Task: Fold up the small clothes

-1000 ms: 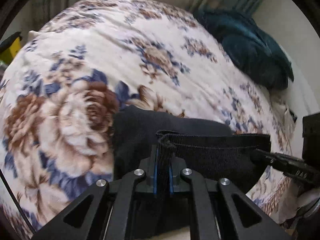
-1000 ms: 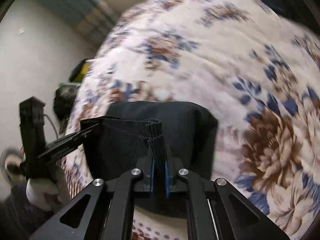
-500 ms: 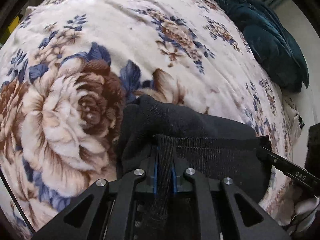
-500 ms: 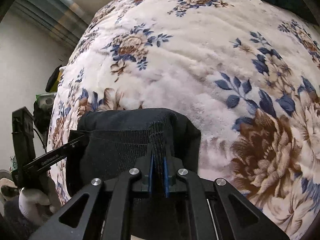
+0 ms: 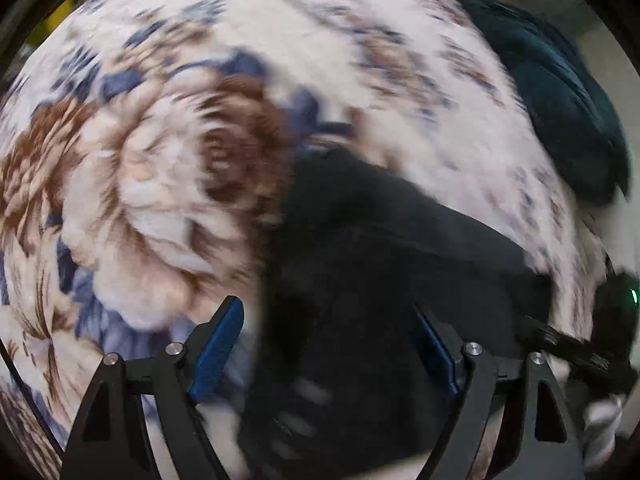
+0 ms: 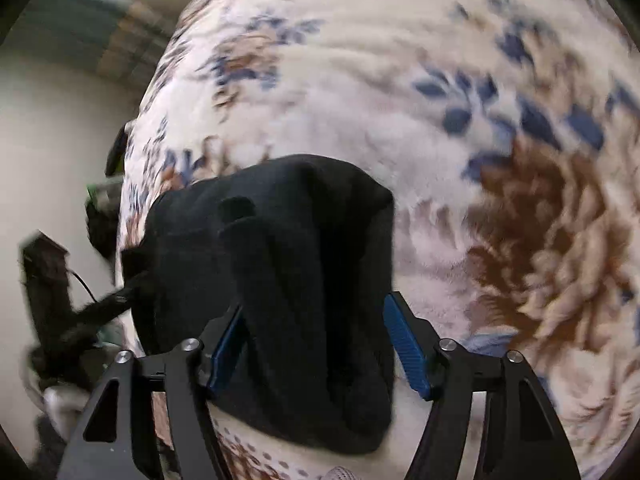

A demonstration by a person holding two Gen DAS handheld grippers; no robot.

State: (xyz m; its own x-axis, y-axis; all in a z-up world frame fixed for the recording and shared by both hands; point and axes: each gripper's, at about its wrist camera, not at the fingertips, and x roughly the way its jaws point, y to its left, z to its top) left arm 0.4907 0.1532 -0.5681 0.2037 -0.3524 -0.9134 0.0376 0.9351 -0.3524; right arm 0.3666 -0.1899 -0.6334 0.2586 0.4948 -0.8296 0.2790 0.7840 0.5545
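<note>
Black garment point(image 6: 288, 248) lies doubled on the bed's floral blanket point(image 6: 460, 60), left claw point(image 5: 332, 344) and right claw point(image 6: 316, 340) just spread, releasing it to set the fold.

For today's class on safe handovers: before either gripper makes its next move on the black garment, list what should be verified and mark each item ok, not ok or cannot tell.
1. Left gripper jaws open, having just been opening: ok.
2. Right gripper jaws open, having just been opening: ok.
3. Black garment released, no pad pressing it: ok.
4. Garment resting on the floral blanket: ok.
5. Fold lying flat and even: cannot tell, pictures blurred.
6. Teal pillow apart from the garment: ok.
</note>
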